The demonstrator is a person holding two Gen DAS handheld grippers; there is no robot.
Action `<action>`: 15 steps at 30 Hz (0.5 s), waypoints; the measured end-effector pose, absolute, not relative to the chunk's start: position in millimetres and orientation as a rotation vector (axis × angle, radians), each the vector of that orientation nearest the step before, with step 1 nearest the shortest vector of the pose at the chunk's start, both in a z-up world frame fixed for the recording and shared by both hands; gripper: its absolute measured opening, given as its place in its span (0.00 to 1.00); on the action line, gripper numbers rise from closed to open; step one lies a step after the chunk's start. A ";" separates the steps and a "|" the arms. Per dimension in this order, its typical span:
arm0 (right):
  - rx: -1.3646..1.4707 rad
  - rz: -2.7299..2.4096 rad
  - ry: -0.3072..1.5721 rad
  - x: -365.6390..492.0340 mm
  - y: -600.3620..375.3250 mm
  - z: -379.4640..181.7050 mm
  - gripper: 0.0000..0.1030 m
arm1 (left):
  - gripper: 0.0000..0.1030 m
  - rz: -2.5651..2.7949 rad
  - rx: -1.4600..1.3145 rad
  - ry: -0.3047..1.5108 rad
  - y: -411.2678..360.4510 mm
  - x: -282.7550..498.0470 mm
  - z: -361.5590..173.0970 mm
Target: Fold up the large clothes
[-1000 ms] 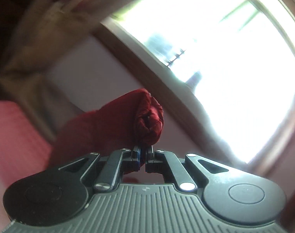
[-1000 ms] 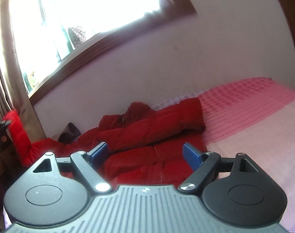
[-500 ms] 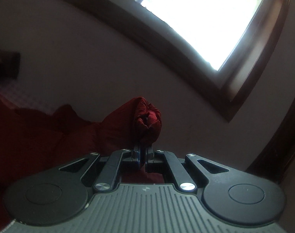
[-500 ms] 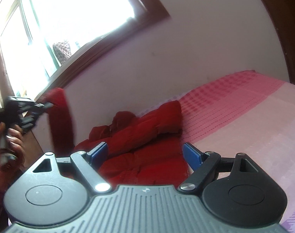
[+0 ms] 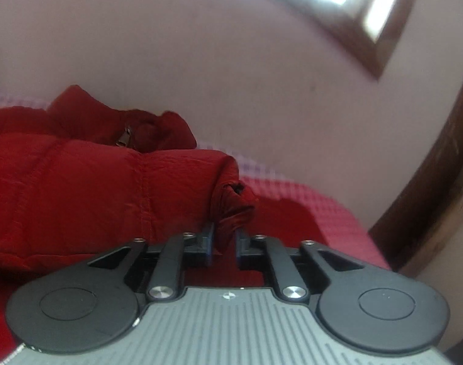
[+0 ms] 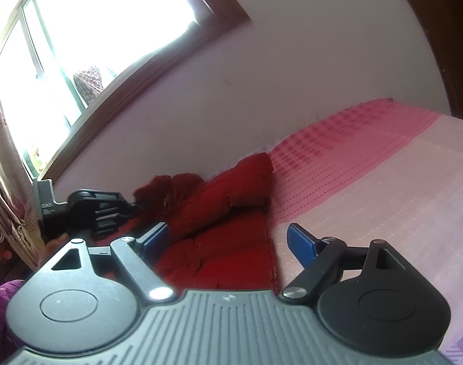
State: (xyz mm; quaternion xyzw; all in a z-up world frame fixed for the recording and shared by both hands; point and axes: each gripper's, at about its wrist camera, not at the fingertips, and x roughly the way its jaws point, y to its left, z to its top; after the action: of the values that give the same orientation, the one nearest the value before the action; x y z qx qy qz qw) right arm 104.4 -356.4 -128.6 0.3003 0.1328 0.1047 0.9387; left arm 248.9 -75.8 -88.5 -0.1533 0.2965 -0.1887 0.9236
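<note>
A red padded jacket point(image 5: 94, 188) lies on the pink bed point(image 5: 322, 213) against the wall. One sleeve is folded across the body, and its cuff point(image 5: 234, 203) sits between the fingers of my left gripper point(image 5: 224, 243). Those jaws are opening, and the cuff fabric hangs loosely in the gap. In the right wrist view the jacket point(image 6: 219, 200) lies ahead, with the left gripper point(image 6: 131, 206) low over its left side. My right gripper point(image 6: 228, 232) hovers in front of the jacket's near hem, open, with nothing between its blue pads point(image 6: 301, 243).
The wall runs right behind the jacket, under a bright window point(image 6: 94, 30). A curtain point(image 6: 3, 182) hangs at the left and purple cloth point(image 6: 0, 304) lies below it. Dark wood point(image 5: 438, 182) stands at the bed's right end. Pink sheet point(image 6: 368, 182) stretches to the right.
My left gripper swung the sleeve from high near the window down and across onto the jacket's body, and its jaws have parted. The right gripper drifted slightly, still open.
</note>
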 end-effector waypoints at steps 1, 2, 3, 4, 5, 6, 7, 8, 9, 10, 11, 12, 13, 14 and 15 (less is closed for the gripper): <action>0.607 0.216 0.271 105.2 -356.0 -127.5 0.82 | 0.35 -0.399 -0.311 0.617 -75.8 249.5 -91.1; 0.596 0.220 0.270 105.0 -354.2 -124.6 0.82 | 0.53 -0.417 -0.319 0.624 -74.9 249.6 -93.1; 0.577 0.227 0.268 106.2 -353.1 -120.8 0.82 | 0.64 -0.426 -0.328 0.622 -75.8 248.7 -92.5; 0.555 0.234 0.261 107.5 -351.1 -115.0 0.82 | 0.84 -0.424 -0.336 0.611 -71.9 244.4 -90.0; 0.537 0.244 0.248 109.1 -349.5 -108.1 0.82 | 0.93 -0.411 -0.341 0.581 -65.7 237.6 -85.5; 0.517 0.263 0.234 112.4 -347.7 -100.2 0.82 | 0.93 -0.394 -0.344 0.545 -58.3 228.6 -79.9; 0.486 0.285 0.220 116.7 -344.2 -89.9 0.82 | 0.93 -0.387 -0.346 0.513 -49.6 222.3 -74.3; 0.445 0.299 0.212 122.4 -339.1 -79.2 0.82 | 0.92 -0.392 -0.341 0.494 -40.9 217.6 -67.5; 0.400 0.314 0.204 129.7 -332.1 -68.6 0.79 | 0.90 -0.386 -0.331 0.486 -31.6 217.5 -63.2; 0.351 0.338 0.197 140.1 -323.1 -57.5 0.65 | 0.78 -0.366 -0.318 0.479 -22.4 217.3 -59.1; 0.311 0.356 0.202 152.3 -313.1 -47.9 0.54 | 0.61 -0.337 -0.300 0.473 -14.2 214.9 -55.0; 0.269 0.371 0.212 168.3 -299.9 -37.4 0.38 | 0.53 -0.309 -0.281 0.474 -5.5 218.7 -53.9; 0.237 0.391 0.214 182.2 -287.5 -30.3 0.31 | 0.42 -0.278 -0.273 0.489 3.6 223.2 -53.6; 0.202 0.415 0.215 197.7 -273.3 -24.2 0.30 | 0.37 -0.249 -0.285 0.507 13.5 227.1 -53.9; 0.171 0.430 0.223 213.4 -259.5 -20.4 0.30 | 0.36 -0.224 -0.300 0.519 24.2 233.3 -57.1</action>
State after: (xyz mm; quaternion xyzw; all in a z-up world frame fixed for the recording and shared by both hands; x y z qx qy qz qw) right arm 213.4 -259.5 -20.4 0.0846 0.1102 0.2125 0.9672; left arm 233.3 24.2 -57.1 -0.1473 0.2550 -0.1103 0.9493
